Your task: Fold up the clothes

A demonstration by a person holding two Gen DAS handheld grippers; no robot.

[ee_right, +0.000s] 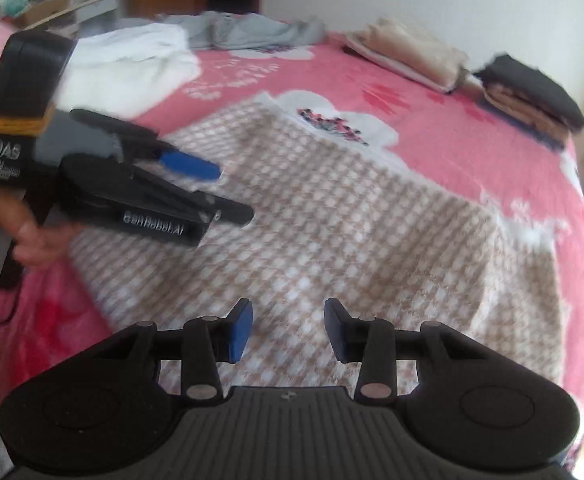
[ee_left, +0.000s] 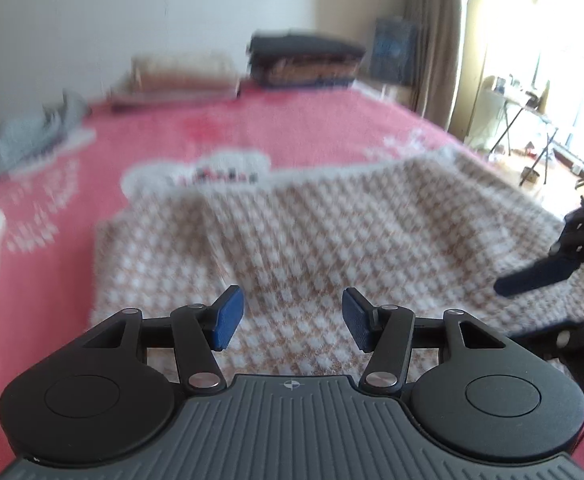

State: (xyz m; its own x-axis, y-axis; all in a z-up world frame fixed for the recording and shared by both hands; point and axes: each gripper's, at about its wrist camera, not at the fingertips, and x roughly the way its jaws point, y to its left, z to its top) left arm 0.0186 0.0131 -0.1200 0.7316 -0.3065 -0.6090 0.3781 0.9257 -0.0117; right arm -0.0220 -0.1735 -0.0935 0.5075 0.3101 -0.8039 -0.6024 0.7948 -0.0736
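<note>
Checked garment (ee_left: 311, 240) lies spread on the pink bedspread (ee_left: 132, 140), partly folded. My left gripper (ee_left: 288, 320) and right gripper (ee_right: 288, 330) hover over it, jaws spread, nothing pinched. I'd pinch both near corners evenly, then fold straight over.

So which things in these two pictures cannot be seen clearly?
- Beige-and-white checked knitted garment: near edge hidden by the left gripper body; motion-blurred in both views.
- Right gripper, left wrist view: cut by the right edge.
- Far folded stacks: too blurred to count.
</note>
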